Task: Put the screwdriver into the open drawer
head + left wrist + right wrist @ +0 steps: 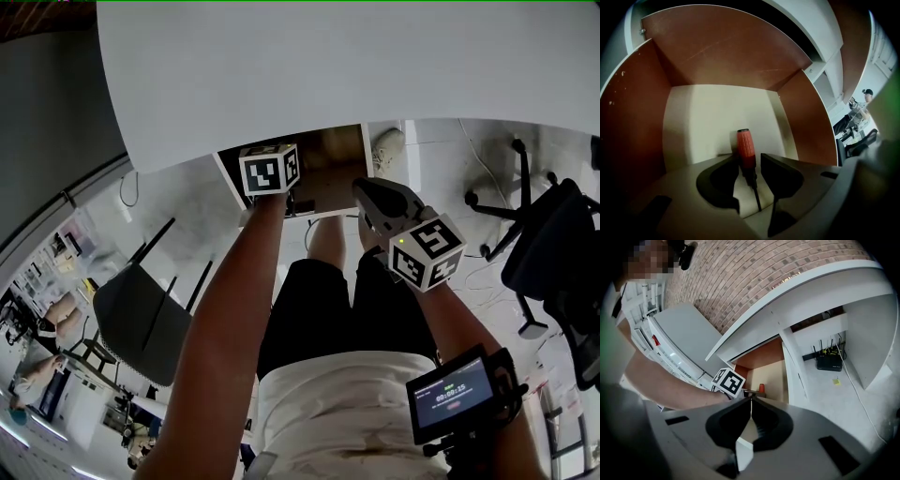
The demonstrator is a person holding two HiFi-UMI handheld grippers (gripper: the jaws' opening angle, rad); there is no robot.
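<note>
**A:** the drawer (806, 122) walls are looking like smooth reddish-brown wood laminate to me, slight sheen, and its floor is showing pale and matt.

**B:** yeah. the screwdriver (745, 147) handle is reading as ribbed red plastic, shaft is looking like dark metal.

**A:** jaws on the left gripper (749, 161) are coming across as matt black plastic, body smooth pale grey.

**B:** and the wall (754, 273) is showing rough brick, while the desktop (328, 66) is looking smooth matt white.

You see fisheye bending and dark vignetting at every edge. The drawer (717, 47) interior lies dim and shadowed; the white surface (375, 66) reads bright, evenly lit.
</note>
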